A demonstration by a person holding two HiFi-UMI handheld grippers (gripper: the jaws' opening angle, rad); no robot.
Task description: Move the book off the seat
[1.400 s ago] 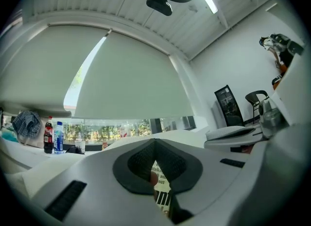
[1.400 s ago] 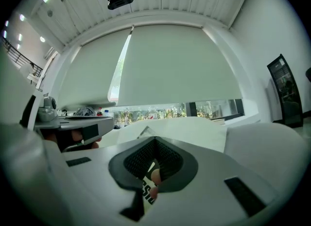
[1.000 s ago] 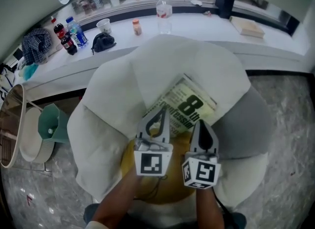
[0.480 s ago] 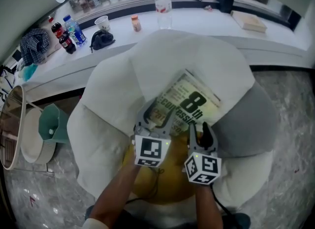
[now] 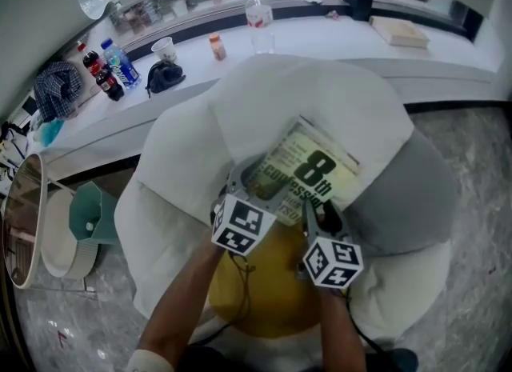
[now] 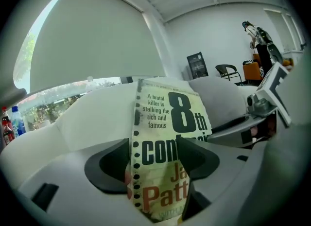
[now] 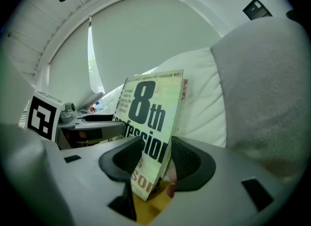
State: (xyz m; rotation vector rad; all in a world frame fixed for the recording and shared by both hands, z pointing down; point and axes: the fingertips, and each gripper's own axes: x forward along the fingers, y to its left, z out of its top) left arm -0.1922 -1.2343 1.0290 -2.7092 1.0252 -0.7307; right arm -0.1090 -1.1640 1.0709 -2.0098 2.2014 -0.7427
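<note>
Now lowered onto book (image 5: pixel 316 172): left gripper (image 6: pixel 158 162), right gripper (image 7: pixel 158 159) jaws just spread, straddling lower edge, not gripping; lift off seat (image 5: pixel 168 194) pending.

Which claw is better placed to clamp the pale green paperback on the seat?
Probably right. Both claws just opened round the pale green paperback; the right claw has its edge aligned between close pads, the left claw meets the cover nearly face-on.
</note>
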